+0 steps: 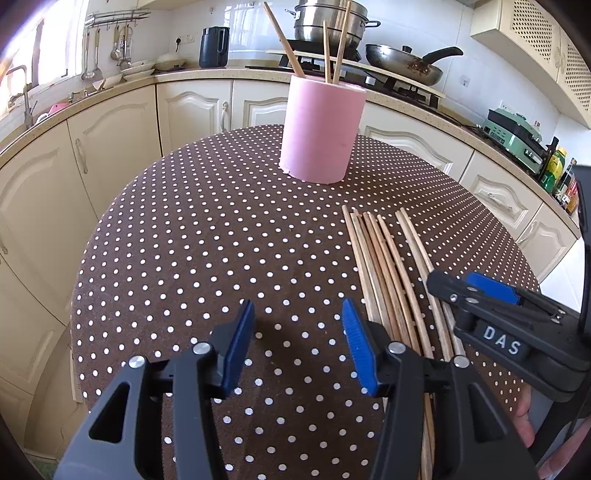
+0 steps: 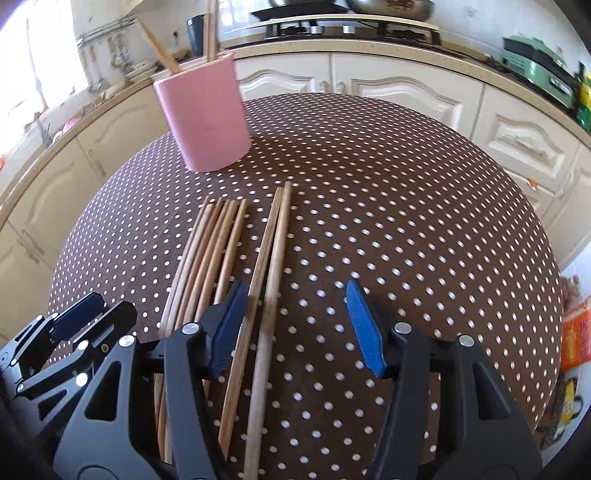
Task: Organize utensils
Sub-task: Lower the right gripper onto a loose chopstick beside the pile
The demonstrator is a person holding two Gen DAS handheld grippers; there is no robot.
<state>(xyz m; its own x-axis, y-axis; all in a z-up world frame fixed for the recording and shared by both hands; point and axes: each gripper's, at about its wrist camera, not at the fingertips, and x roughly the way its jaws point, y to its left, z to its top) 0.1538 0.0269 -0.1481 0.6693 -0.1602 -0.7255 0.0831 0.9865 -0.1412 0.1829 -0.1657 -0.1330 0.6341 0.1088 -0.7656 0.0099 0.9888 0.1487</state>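
A pink cylindrical holder (image 1: 317,133) (image 2: 207,114) stands at the far side of the round table, with three wooden chopsticks (image 1: 328,51) leaning in it. Several loose chopsticks (image 1: 384,266) (image 2: 210,251) lie side by side on the dotted cloth. My left gripper (image 1: 297,325) hovers open over bare cloth just left of that bundle, nothing between its blue pads. My right gripper (image 2: 295,314) (image 1: 454,280) straddles a separate pair of chopsticks (image 2: 273,251). The pair lies close to its left pad and well clear of its right pad. My left gripper (image 2: 107,306) shows at the lower left of the right wrist view.
The brown polka-dot table (image 1: 184,240) drops off all round. Cream cabinets and a counter curve behind it with a black kettle (image 1: 214,48), a steamer pot (image 1: 332,22), a frying pan (image 1: 406,62) and a green appliance (image 1: 513,133). An orange bag (image 2: 576,336) lies on the floor.
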